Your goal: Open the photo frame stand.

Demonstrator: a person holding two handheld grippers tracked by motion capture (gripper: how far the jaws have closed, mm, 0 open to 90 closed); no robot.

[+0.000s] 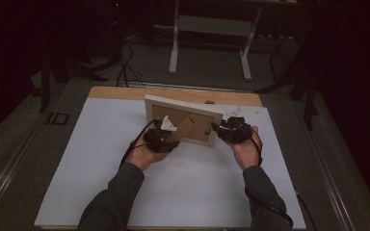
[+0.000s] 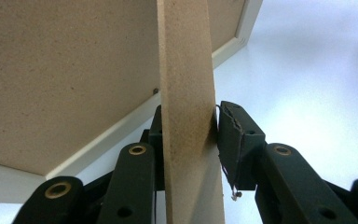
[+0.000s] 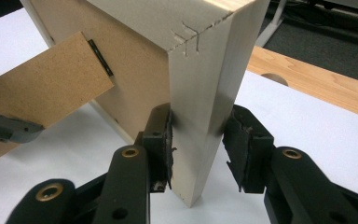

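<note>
A pale wooden picture frame (image 1: 183, 108) stands upright on the white table top, its brown fibreboard back (image 2: 65, 70) turned toward the person. A brown easel stand (image 1: 182, 129) hangs off that back on a small hinge. My left gripper (image 1: 166, 137) is shut on the stand (image 2: 186, 93), with the strip running up between the pads in the left gripper view. At the frame's right side, my right gripper (image 1: 221, 129) is shut on the frame's thick edge (image 3: 200, 93), one pad on each face. The right gripper view also catches the stand (image 3: 42, 88) and the left gripper's jaw at far left.
A white sheet (image 1: 197, 192) covers the table, leaving a bare wooden strip (image 1: 125, 92) along the far edge. Beyond the table are dark floor, cables (image 1: 125, 67) and a white metal stand (image 1: 212, 29). Both forearms reach in from the near edge.
</note>
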